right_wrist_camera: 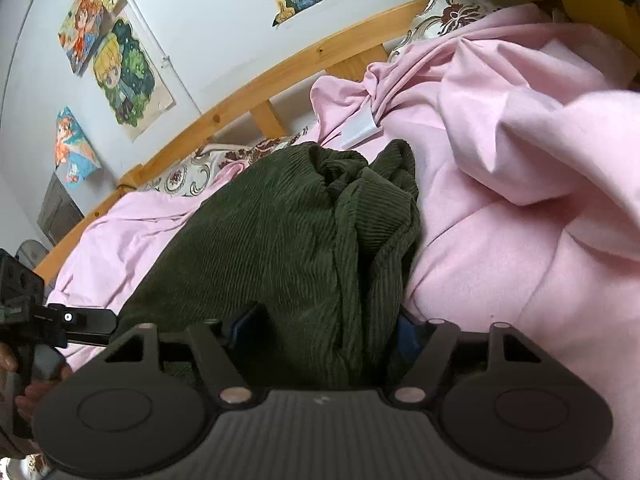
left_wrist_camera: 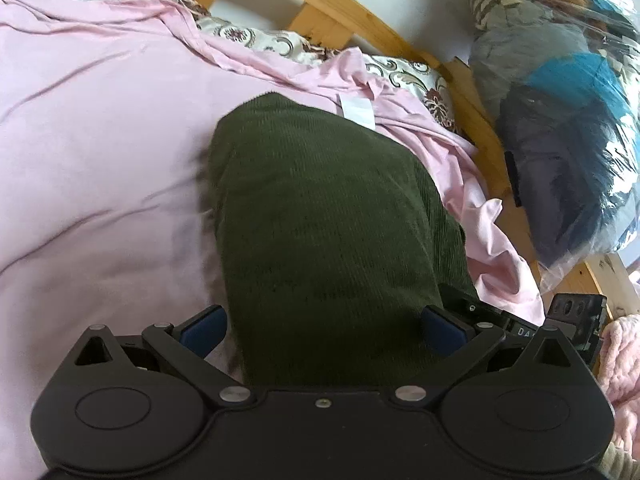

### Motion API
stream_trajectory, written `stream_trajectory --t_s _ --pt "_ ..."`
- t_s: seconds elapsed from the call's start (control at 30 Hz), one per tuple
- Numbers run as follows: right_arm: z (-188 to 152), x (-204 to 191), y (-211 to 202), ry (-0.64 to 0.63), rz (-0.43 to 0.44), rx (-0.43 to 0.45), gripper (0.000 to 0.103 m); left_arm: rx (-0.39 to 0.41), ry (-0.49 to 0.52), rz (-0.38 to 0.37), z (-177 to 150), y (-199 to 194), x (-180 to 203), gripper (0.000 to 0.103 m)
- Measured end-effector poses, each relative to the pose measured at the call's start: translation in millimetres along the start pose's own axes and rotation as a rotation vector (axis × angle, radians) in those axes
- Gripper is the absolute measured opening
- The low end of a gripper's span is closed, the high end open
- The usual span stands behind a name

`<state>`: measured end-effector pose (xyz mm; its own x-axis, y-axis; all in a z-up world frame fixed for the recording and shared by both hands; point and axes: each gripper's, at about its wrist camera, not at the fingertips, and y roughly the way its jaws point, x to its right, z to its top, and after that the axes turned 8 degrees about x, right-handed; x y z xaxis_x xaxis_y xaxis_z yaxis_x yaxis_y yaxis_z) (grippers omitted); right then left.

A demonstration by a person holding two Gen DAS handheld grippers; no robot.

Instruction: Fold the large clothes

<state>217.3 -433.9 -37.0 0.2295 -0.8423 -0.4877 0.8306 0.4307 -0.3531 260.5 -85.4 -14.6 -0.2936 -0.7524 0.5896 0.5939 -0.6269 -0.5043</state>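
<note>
A dark green corduroy garment [left_wrist_camera: 320, 216] lies bunched on the pink sheet [left_wrist_camera: 100, 140] of a bed. In the left wrist view it fills the whole gap between the blue pads [left_wrist_camera: 204, 330] of my left gripper [left_wrist_camera: 324, 330], whose jaws stand wide and press on its edges. In the right wrist view the same garment [right_wrist_camera: 288, 232] is folded into thick ridges and runs between the jaws of my right gripper [right_wrist_camera: 328, 328]. Its blue pads [right_wrist_camera: 408, 334] are half buried in the cloth. The two grippers sit side by side at the garment's near end.
A wooden bed rail [left_wrist_camera: 360, 12] runs along the wall behind, with a patterned pillow [left_wrist_camera: 416, 76] against it. A clear bag of clothes [left_wrist_camera: 560, 120] stands at the right. The pink sheet is heaped up at the right [right_wrist_camera: 520, 120]. Posters [right_wrist_camera: 124, 72] hang on the wall. A hand [right_wrist_camera: 28, 396] holds the other gripper.
</note>
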Motion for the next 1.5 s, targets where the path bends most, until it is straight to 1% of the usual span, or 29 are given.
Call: stream_trajectory --t_s 0.1,0.23,0.33,0.5,0.67,0.73,0.8,0.83,0.9,1.0,1.1,1.17,1.3,1.5 --pt "-3 2 0 0.012 -0.001 0.009 0.072 -0.016 -0.014 -0.032 2 10 -5 0.102" --pt "-3 -2 1 0.025 -0.032 0.010 0.073 -0.036 0.002 -0.062 4 17 -8 0.103" --pt "1 -9 5 0.026 -0.070 -0.014 0.075 -0.073 0.002 -0.090 9 21 -12 0.102" --pt "7 -10 11 0.058 -0.098 -0.058 0.077 -0.108 -0.005 -0.145 12 30 -22 0.102" --pt "11 -14 16 0.068 -0.129 -0.093 0.078 -0.136 -0.009 -0.170 14 35 -25 0.103" --pt "12 -17 17 0.055 -0.140 -0.106 0.074 -0.146 -0.004 -0.164 16 37 -23 0.103" --pt "13 -23 17 0.027 -0.139 -0.113 0.058 -0.160 0.009 -0.151 18 38 -20 0.102" --pt "13 -29 17 0.008 -0.145 -0.114 0.054 -0.163 0.014 -0.143 18 38 -18 0.102" --pt "16 -36 16 -0.014 -0.155 -0.116 0.041 -0.161 0.031 -0.130 18 37 -15 0.100" --pt "20 -46 10 -0.042 -0.165 -0.109 0.031 -0.153 0.046 -0.110 17 32 -10 0.095" --pt "23 -56 1 -0.061 -0.163 -0.089 0.027 -0.142 0.047 -0.105 18 25 -8 0.092" --pt "25 -63 -5 -0.080 -0.156 -0.073 0.026 -0.131 0.058 -0.103 18 18 -4 0.091" --pt "28 -74 -16 -0.106 -0.142 -0.054 0.026 -0.117 0.089 -0.093 17 4 7 0.090" --pt "26 -88 -26 -0.127 -0.120 -0.052 0.026 -0.113 0.077 -0.093 17 -14 8 0.090"
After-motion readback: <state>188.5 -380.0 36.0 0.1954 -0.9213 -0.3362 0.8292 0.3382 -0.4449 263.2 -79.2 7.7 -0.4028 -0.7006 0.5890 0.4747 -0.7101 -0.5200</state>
